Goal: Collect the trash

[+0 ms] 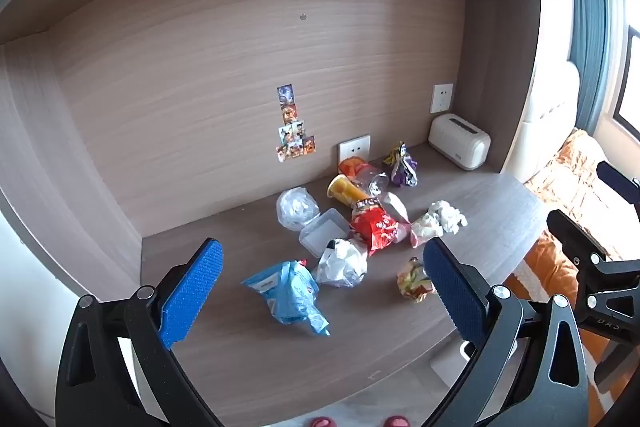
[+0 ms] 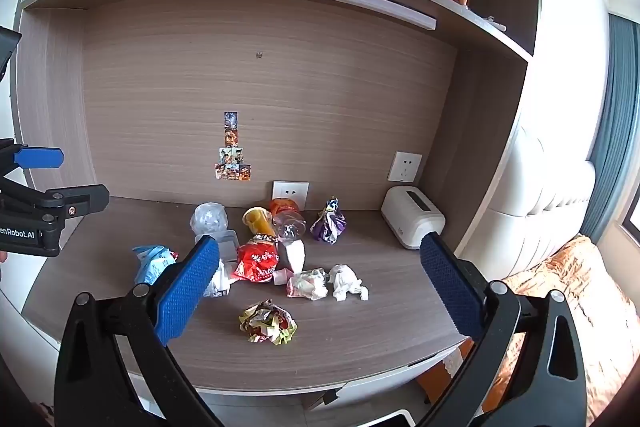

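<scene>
- left gripper: jaws wide, empty. Blue wrapper sits lower centre of its view, between the pads but below them, on the desk.
- right gripper: jaws wide, empty. Crumpled yellow-red wrapper lower centre, nearest.
- Risk: red snack bag, white plastic bag and tissue lie bunched; a pinch could snag neighbours or shove light scraps off the front edge.
</scene>
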The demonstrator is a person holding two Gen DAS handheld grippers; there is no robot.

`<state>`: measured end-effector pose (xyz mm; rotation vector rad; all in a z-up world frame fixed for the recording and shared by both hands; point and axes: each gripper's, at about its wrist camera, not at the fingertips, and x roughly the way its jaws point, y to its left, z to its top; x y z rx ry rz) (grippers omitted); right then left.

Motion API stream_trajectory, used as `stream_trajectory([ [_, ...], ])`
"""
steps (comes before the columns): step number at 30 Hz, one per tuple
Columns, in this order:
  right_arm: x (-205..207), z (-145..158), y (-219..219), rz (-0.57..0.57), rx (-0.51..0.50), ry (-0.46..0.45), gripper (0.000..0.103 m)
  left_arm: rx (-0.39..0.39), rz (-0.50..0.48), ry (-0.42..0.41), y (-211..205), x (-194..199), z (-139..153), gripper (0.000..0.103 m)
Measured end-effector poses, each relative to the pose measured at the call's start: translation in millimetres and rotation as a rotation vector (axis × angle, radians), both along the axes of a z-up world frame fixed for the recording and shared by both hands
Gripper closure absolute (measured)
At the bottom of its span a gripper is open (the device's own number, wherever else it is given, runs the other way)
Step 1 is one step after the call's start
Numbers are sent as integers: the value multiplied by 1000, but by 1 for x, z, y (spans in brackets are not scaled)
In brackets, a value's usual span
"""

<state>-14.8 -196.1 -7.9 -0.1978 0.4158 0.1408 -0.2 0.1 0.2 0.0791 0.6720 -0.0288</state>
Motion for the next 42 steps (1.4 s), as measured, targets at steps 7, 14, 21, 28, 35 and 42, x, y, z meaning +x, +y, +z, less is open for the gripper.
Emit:
stream_trajectory([
  [7,0,0,-1,-8,5,7,3,5,1,-1,-1,-1,1,4],
  [14,-1,0,-1,-7,10,9,3,-3,-2,0,-5,1,-1,4],
  [21,-1,-1,1,-6,9,12,3,-16,-7,5,-2,2,-1,4],
  [28,-1,0,2,-2,9,10,3,-18,-14,6,4,0,-1,4],
  [35,2,0,3,0,6,11,3,-15,-13,6,4,2,-2,4],
  [42,4,0,4,5,6,12,3,-13,-10,4,3,2,-2,4],
])
